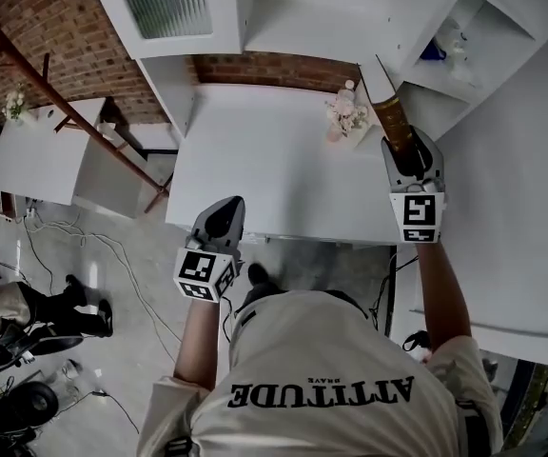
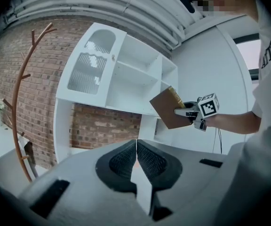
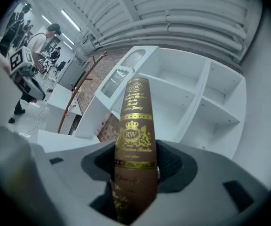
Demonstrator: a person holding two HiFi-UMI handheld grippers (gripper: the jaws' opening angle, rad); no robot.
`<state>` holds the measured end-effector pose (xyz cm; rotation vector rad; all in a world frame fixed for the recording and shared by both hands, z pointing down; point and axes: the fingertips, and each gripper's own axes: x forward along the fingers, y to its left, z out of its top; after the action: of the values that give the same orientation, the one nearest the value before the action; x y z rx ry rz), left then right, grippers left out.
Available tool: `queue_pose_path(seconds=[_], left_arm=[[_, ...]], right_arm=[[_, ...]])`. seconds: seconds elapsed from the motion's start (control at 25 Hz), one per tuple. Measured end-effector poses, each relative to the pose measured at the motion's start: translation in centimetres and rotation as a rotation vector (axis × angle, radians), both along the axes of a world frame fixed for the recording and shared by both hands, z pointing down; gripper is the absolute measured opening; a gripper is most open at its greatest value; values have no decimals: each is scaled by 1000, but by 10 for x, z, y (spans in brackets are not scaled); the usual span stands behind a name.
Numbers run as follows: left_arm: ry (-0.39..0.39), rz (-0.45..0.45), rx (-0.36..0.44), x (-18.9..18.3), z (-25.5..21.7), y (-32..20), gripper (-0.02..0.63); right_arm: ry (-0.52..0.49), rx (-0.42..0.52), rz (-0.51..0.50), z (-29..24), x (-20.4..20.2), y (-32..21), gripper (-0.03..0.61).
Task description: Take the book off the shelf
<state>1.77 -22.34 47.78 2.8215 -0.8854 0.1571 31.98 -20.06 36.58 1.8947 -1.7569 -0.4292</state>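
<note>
A small flower posy [image 1: 347,112] stands on the white counter [image 1: 264,174], just beside the brown gold-lettered book [image 1: 388,112]. The right gripper [image 1: 409,155] pinches the book between its fingers, out in front of the white shelf unit [image 1: 303,12]. The left gripper [image 1: 223,212] hangs at the counter's near edge with its fingers pressed together. A brick wall [image 1: 55,27] and a wooden coat stand [image 1: 74,122] are behind.
</note>
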Motion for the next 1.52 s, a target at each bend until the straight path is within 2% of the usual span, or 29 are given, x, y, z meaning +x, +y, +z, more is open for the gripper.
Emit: queue_pose_path(seconds=[0.28,0.48,0.68,1.16,1.36,1.52], left_arm=[[10,-59,-13,12,-5,46,26],[-12,-81,25,23,-15,84,26],[-43,-100,60,27,-23,121,26],[-51,-179,92,-5,-40,175,26],[-27,-177,83,-21,-45,181,26],[-12,-156,97,-33,-51,180,26]], right_arm=[[-111,3,-38,18,14,56,236],[-212,-4,-59,37,30,98,236],[-316,15,-103,41,28,135,236],[-466,33,-169,47,0,185,236],[-553,69,-150,41,-17,203,236],[-579,101,-129,35,-35,213,236]])
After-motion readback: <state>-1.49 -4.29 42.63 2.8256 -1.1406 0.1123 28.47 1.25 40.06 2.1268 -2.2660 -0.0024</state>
